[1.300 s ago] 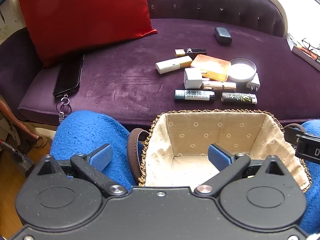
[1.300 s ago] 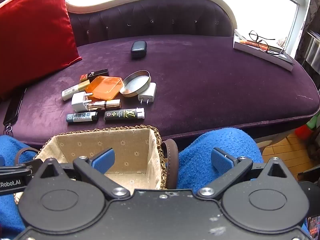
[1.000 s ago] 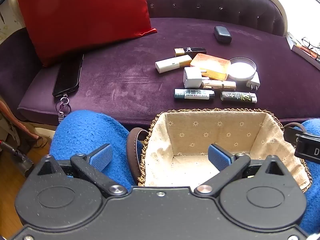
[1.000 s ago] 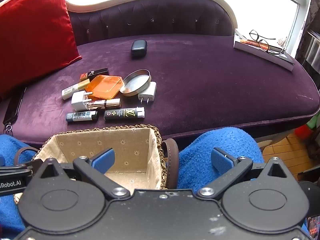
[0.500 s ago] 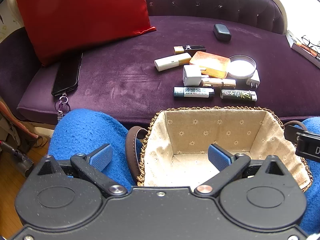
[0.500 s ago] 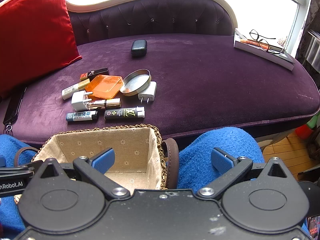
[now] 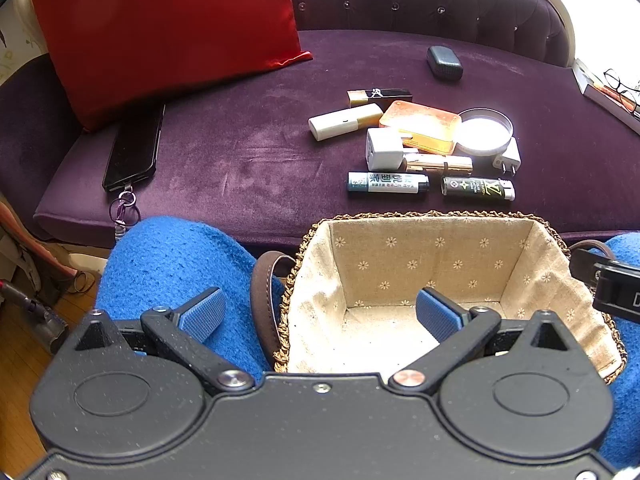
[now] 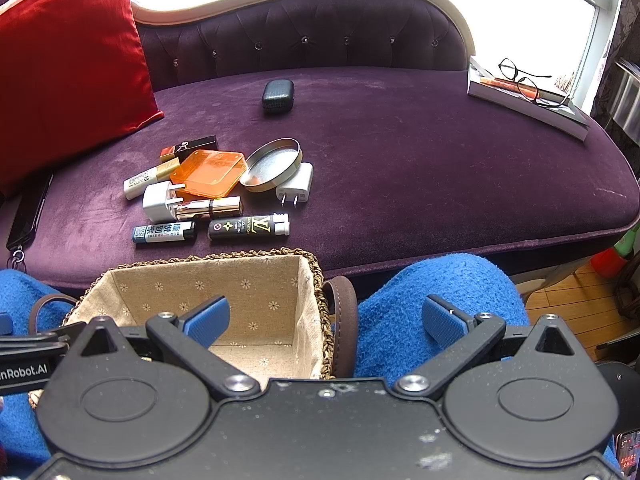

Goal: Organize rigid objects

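Observation:
A cloth-lined wicker basket [image 7: 448, 220] [image 8: 308, 264] sits empty on blue-clad knees. Beyond it on the purple sofa seat lie several small items: two lighters [image 7: 387, 183] [image 7: 478, 189] [image 8: 248, 226], a gold lipstick [image 7: 440, 163] [image 8: 210, 208], a white plug cube [image 7: 383, 149] [image 8: 157, 202], an orange case [image 7: 424, 126] [image 8: 208, 172], a round tin [image 7: 485, 131] [image 8: 272, 165], a white charger [image 7: 508, 162] [image 8: 295, 188]. My left gripper [image 7: 318, 314] is open over the basket's left edge. My right gripper [image 8: 326, 318] is open over the basket's right edge. Both are empty.
A red cushion [image 7: 160, 28] leans at the left. A black phone with a key ring [image 7: 134, 152] lies by it. A dark case [image 8: 278, 95] sits farther back. A book with glasses [image 8: 524, 94] is at the far right.
The left wrist view has crept slightly forward, so the sofa items sit a little higher. Both grippers stay open; no object has moved.

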### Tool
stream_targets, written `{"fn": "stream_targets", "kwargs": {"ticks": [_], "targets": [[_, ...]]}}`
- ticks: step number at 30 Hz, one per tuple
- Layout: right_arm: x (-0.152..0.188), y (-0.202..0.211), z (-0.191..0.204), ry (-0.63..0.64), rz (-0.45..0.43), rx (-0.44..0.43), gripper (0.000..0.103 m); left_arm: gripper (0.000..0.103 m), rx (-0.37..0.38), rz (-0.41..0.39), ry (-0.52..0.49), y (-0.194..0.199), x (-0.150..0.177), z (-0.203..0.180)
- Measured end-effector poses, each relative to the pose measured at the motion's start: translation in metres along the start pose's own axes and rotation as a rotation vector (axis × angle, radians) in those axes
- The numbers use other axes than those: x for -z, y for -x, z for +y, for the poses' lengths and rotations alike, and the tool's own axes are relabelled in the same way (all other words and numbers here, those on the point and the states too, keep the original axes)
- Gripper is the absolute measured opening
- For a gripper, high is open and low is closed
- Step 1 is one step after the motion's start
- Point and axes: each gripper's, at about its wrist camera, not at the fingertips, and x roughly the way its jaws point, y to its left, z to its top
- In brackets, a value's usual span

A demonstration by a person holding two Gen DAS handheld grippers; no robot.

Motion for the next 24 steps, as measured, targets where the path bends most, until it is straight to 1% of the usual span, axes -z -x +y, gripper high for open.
{"fn": "stream_targets", "kwargs": {"ticks": [24], "targets": [[0.0003,-0.0002,0.0001,-0.001,0.001,-0.001,0.103,0.098,-0.001,0.005,-0.001,-0.0008,-0.0005,-0.0006]]}}
